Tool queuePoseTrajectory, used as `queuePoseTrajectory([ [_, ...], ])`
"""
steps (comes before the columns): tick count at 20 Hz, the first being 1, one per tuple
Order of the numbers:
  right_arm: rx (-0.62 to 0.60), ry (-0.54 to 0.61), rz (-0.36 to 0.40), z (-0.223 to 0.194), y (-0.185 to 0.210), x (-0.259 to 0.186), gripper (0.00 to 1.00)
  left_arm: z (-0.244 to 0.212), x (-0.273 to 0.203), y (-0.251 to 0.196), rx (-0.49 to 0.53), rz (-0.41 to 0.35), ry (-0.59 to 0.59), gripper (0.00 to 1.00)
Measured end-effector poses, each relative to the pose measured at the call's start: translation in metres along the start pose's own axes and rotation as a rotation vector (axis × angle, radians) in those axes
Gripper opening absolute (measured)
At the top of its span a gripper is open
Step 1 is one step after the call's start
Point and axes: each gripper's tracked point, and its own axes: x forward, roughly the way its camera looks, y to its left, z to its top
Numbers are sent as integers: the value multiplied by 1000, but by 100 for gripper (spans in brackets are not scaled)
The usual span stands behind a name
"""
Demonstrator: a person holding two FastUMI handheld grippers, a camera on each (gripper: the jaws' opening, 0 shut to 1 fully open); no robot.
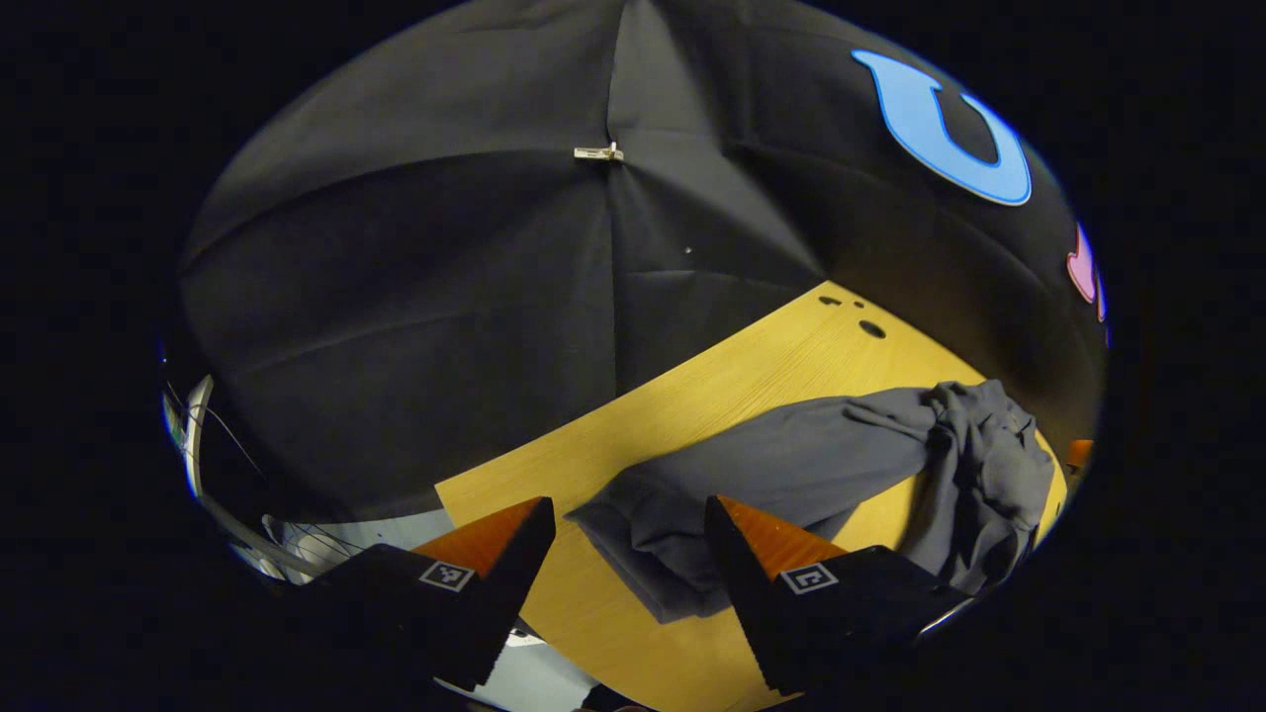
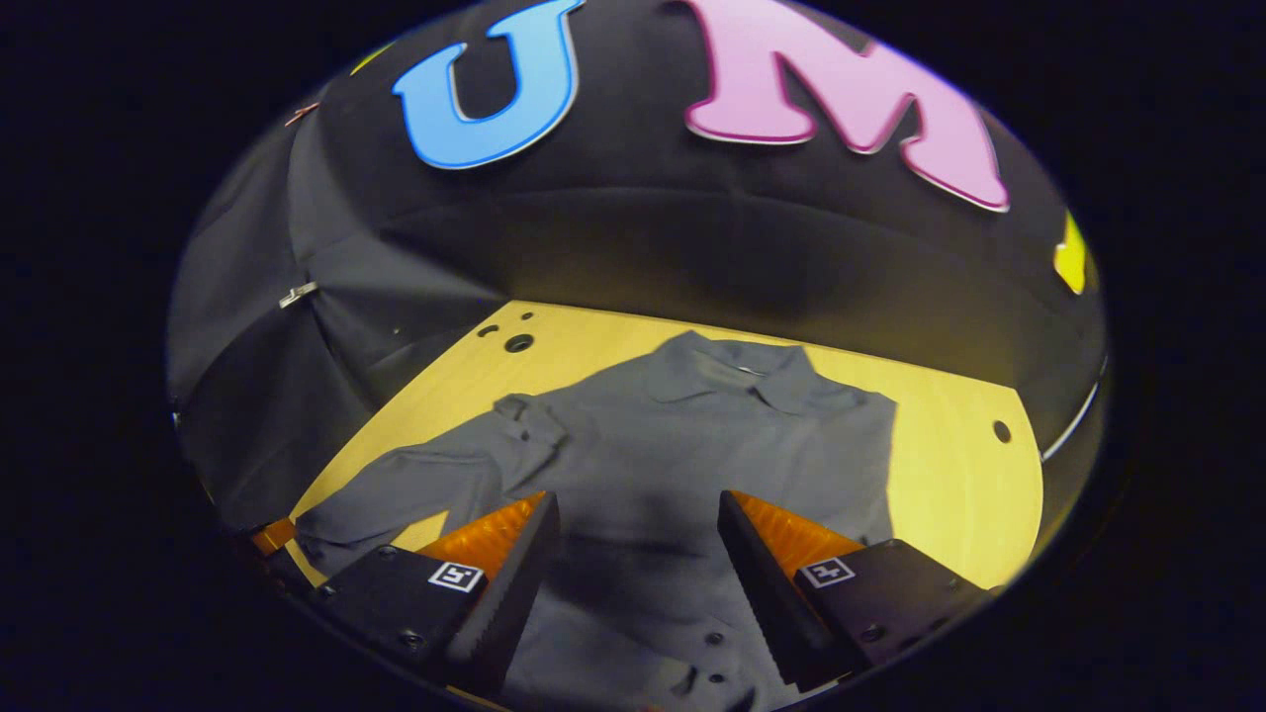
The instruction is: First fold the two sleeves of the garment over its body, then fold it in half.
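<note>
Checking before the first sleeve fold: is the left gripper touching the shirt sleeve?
Cannot tell. In the left gripper view the open left gripper frames the sleeve end, but no clear contact or gap shows.

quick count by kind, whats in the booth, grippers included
shirts: 1, grey shirt lying on the table
tables: 1, wooden table
grippers: 2, left gripper and right gripper, both open
total: 4

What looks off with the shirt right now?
The shirt lies flat on the table, collar away, but one sleeve still sticks out sideways, unfolded, and bunches where it meets the body. Both grippers are open, holding nothing.
</note>
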Motion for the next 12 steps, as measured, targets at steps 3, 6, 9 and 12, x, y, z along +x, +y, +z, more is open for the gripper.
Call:
queuePoseTrajectory([
  [3, 5, 14, -73, -22, -37, -27, 99, -11, 21, -2, 19, 13, 42, 92],
  [6, 30, 38, -121, -39, -64, -48, 100, -18, 33, -3, 49, 28, 67, 96],
  [9, 67, 45, -168, -50, -88, -70, 100, -31, 41, -3, 102, 55, 99, 93],
  [12, 106, 37, -200, -61, -102, -85, 100, -36, 47, -7, 91, 43, 111, 100],
])
